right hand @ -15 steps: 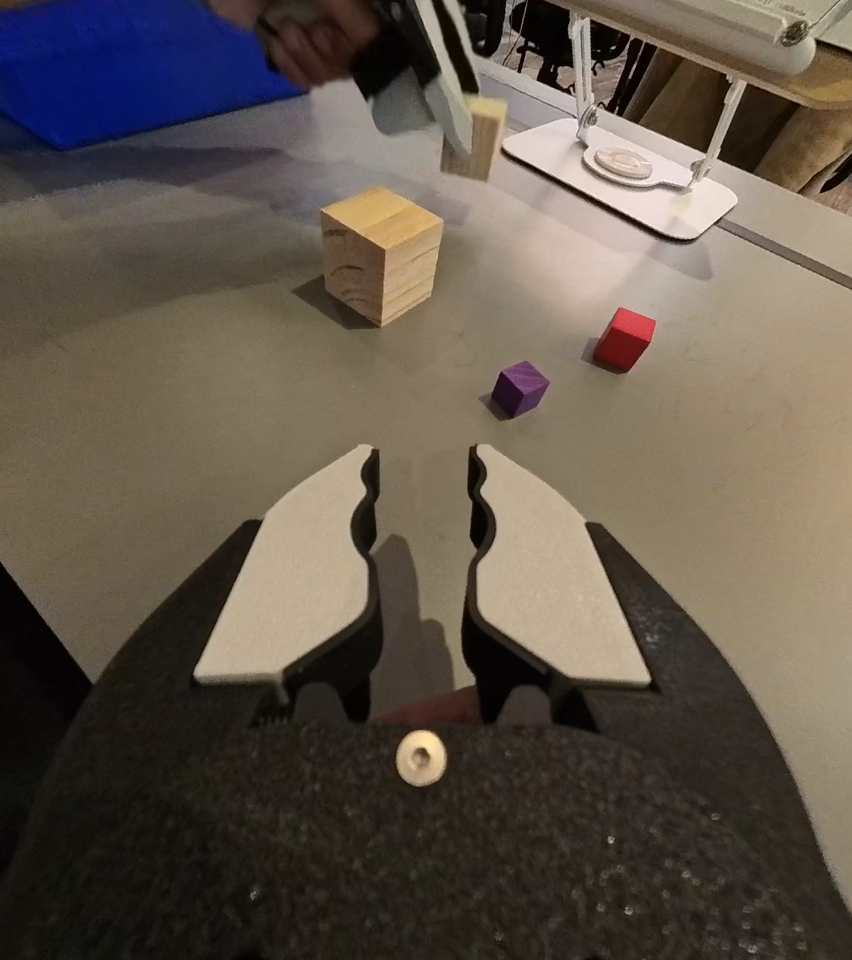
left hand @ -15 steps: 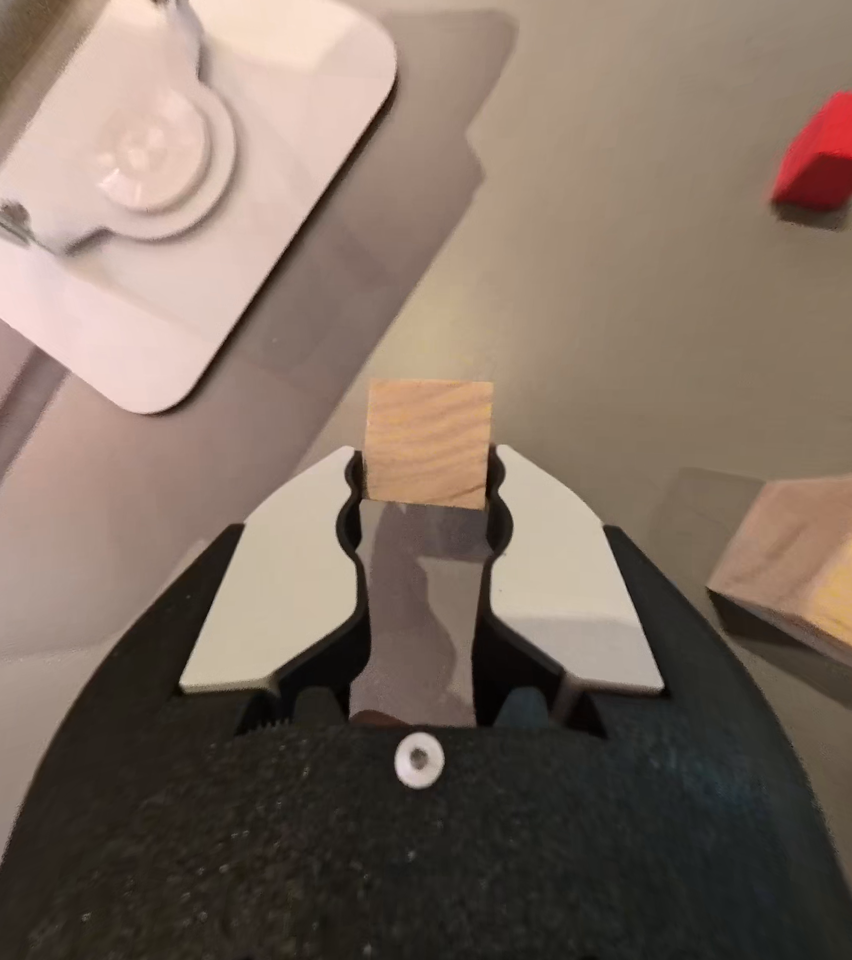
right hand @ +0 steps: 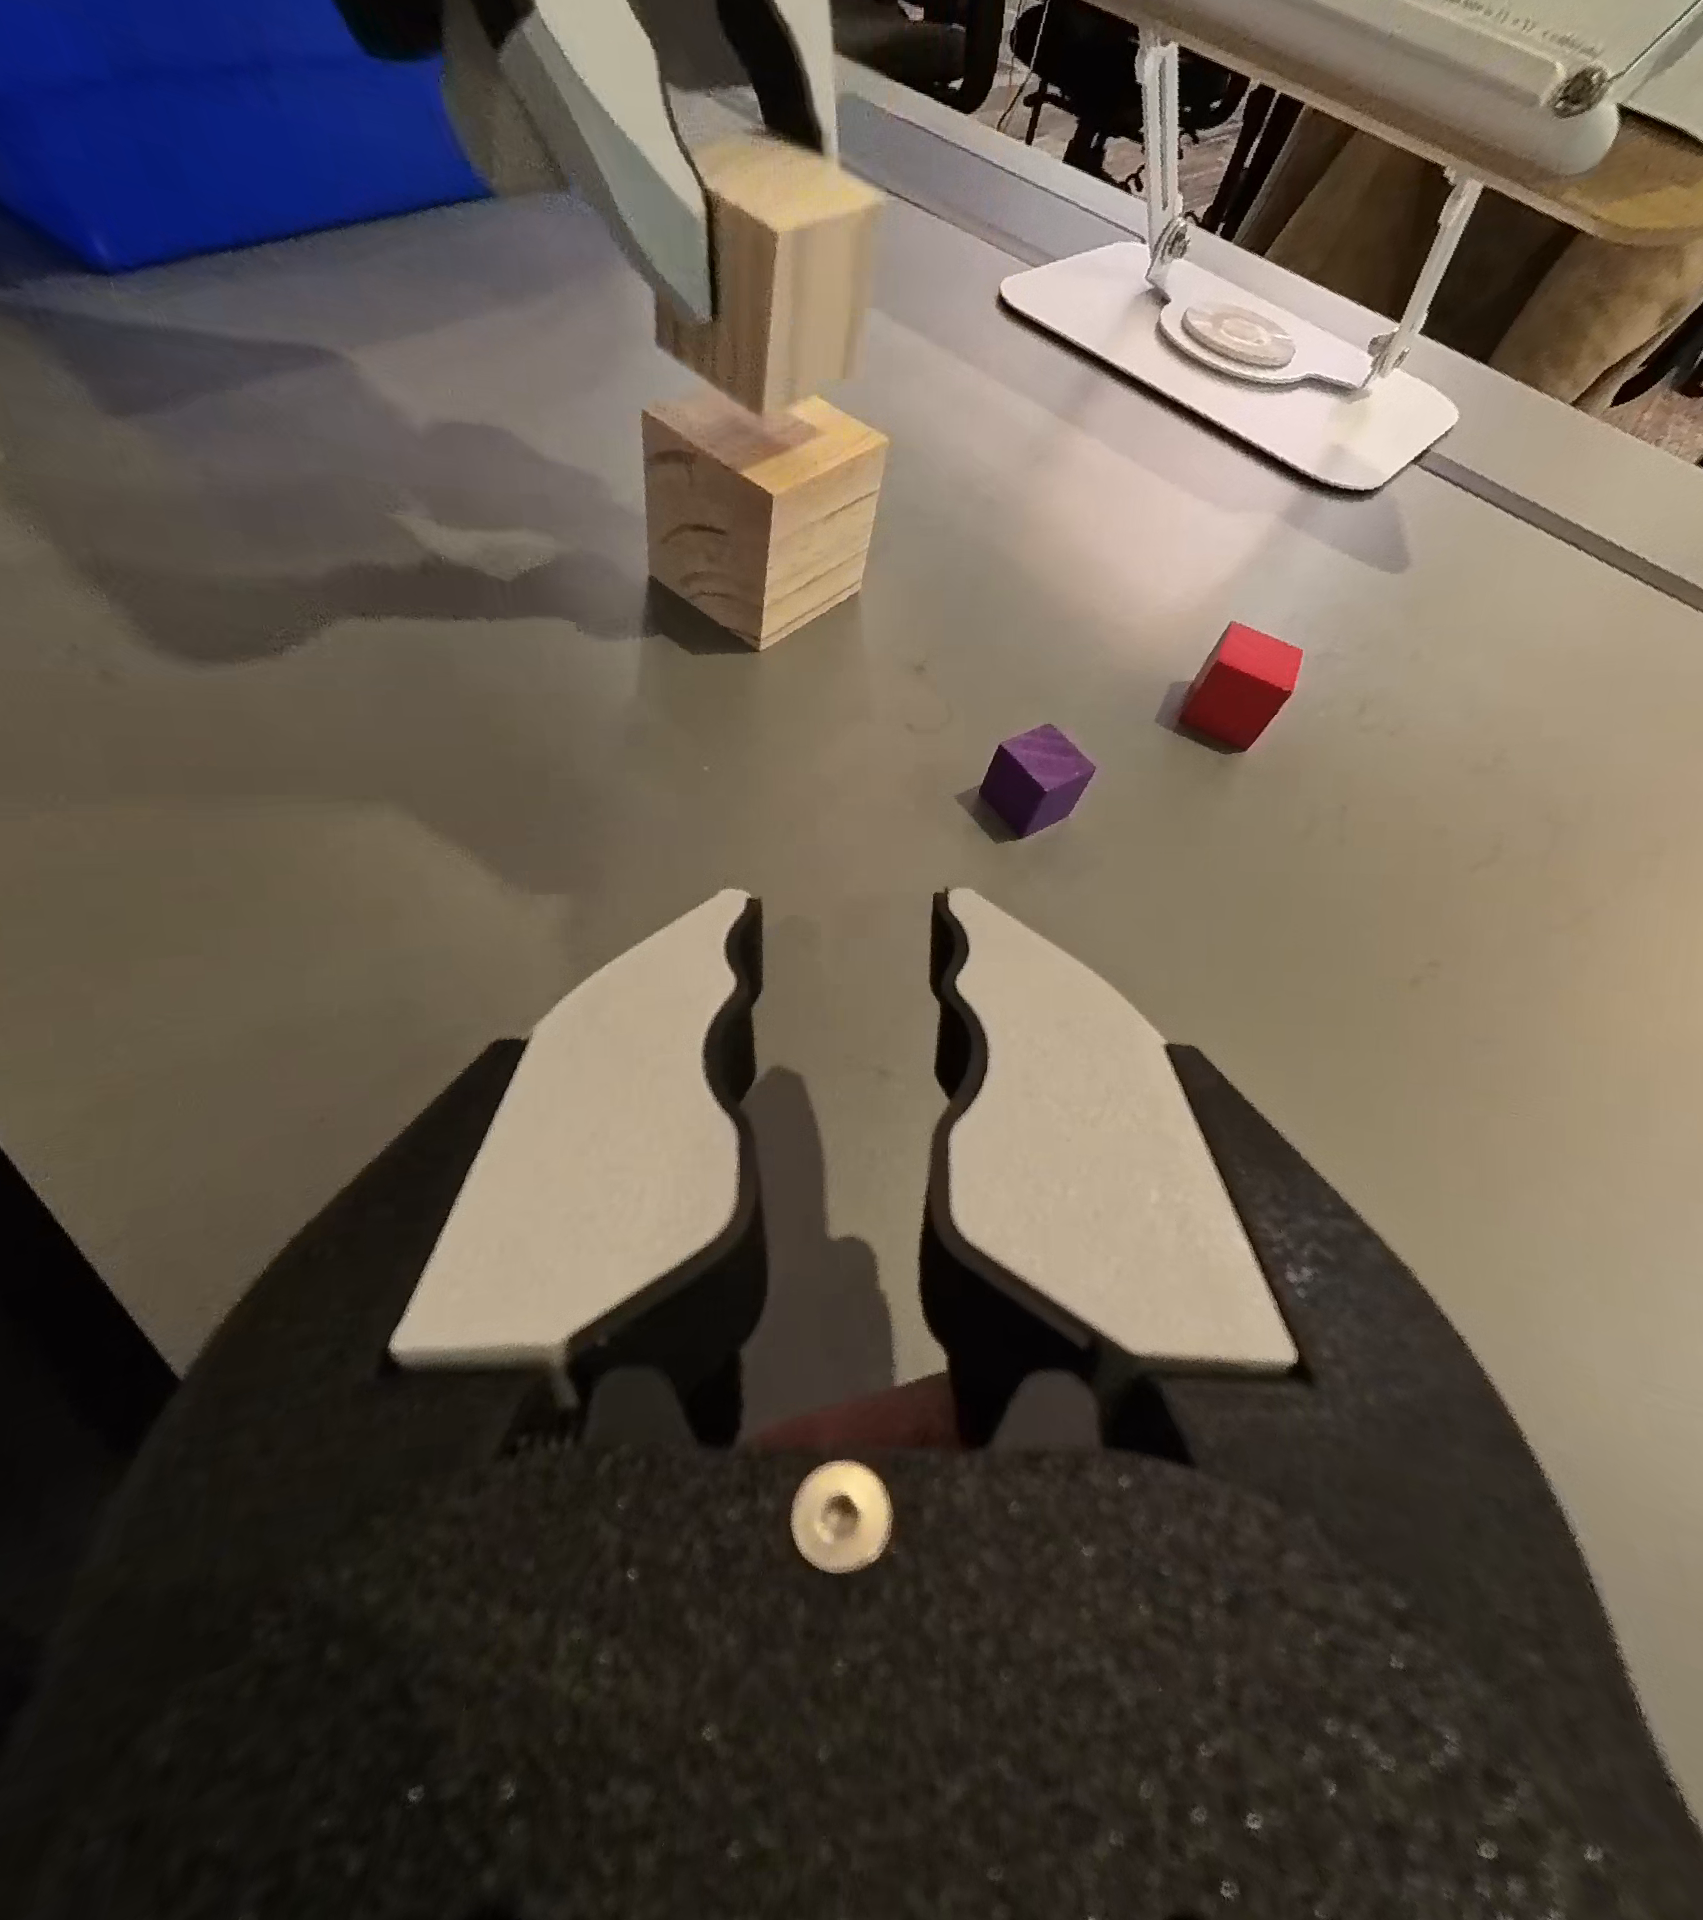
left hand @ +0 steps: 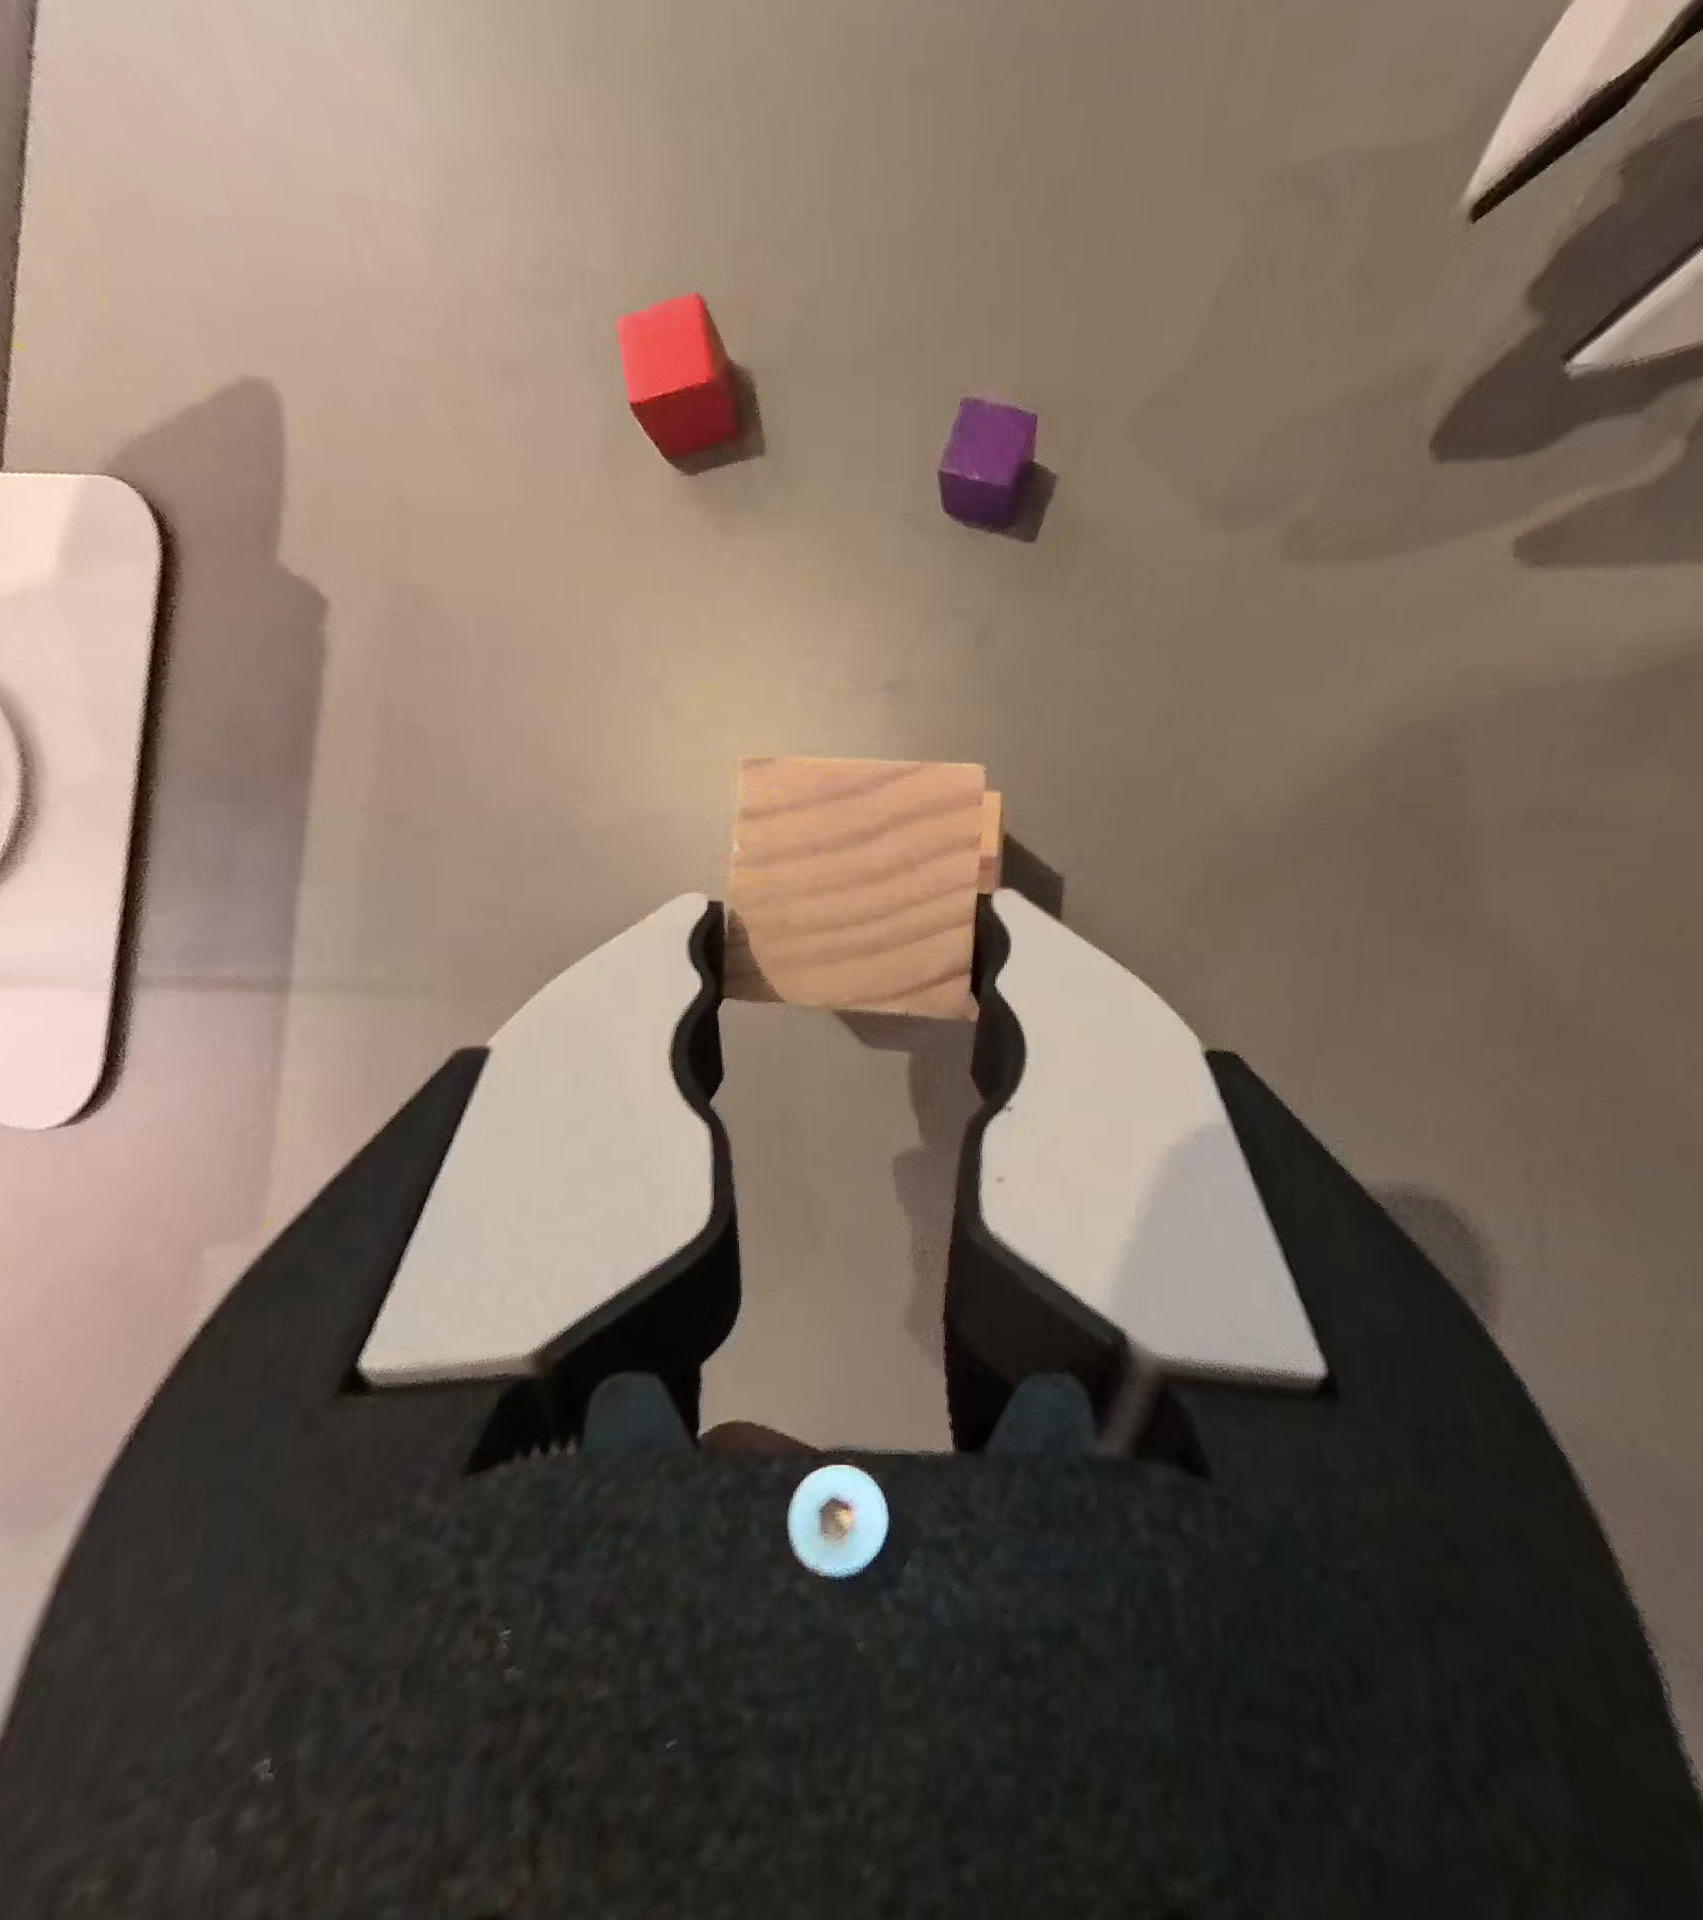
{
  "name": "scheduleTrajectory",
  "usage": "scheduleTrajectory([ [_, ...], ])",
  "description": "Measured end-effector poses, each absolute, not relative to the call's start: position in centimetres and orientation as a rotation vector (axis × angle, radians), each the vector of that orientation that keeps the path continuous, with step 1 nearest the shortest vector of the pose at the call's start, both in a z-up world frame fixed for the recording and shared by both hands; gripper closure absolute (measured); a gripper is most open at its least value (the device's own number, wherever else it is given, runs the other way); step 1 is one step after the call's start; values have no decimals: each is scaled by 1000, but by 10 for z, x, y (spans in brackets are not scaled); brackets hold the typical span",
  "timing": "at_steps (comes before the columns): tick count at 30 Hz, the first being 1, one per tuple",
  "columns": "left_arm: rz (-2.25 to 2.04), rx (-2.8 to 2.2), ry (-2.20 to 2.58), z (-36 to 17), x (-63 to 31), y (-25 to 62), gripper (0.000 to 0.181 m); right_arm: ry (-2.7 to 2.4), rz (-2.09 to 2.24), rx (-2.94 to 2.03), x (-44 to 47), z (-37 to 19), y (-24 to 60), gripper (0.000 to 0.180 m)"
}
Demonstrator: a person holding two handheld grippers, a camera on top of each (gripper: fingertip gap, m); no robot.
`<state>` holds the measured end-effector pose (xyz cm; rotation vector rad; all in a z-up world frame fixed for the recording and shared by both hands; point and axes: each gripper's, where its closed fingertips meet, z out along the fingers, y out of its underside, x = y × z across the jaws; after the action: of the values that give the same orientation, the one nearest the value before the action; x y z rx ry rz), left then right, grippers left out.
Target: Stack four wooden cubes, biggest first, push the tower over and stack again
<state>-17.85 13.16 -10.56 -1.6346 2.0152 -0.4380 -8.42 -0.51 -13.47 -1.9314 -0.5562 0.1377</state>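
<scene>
Hovering left gripper (left hand: 849, 961), jaws clenched on the mid-size plain cube (left hand: 857, 883), directly above the biggest plain cube (right hand: 764, 520) on the table (right hand: 307, 831), apparently lined up for stacking; red cube (right hand: 1240, 684) and purple cube (right hand: 1036, 779) wait nearby; right gripper (right hand: 847, 940) released, empty; four cubes total

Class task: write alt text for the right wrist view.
Far off, the left hand-held gripper holds a wooden cube just above a bigger wooden cube on a grey table. The right hand-held gripper is open and empty.
</scene>
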Motion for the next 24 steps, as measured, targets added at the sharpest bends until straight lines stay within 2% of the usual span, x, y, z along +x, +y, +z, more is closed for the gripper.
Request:
scheduleTrajectory([
  [9,-431,-1645,2018,-123,-176,136,135,-544,155,-1942,-83,-135,-5,149],
  [10,-421,-1648,2006,-122,-177,137,132,-545,154,-1943,-83,-136,-5,149],
  [12,-417,-1662,1984,-117,-181,132,111,-547,158,-1940,-83,-135,-5,149],
  [13,-420,-1658,1952,-110,-183,129,112,-551,157,-1936,-83,-134,-4,149],
  [15,-439,-1621,1807,-86,-186,118,110,-587,133,-1942,-78,-130,2,149],
  [18,-398,-1708,1349,-64,-204,112,123,-766,147,-2005,-79,-127,10,146],
  [19,-388,-1760,1201,-68,-215,106,130,-865,152,-2022,-81,-127,13,145],
  [24,-290,-1830,890,-107,-256,50,124,-1203,53,-2083,-66,-146,57,147],
])
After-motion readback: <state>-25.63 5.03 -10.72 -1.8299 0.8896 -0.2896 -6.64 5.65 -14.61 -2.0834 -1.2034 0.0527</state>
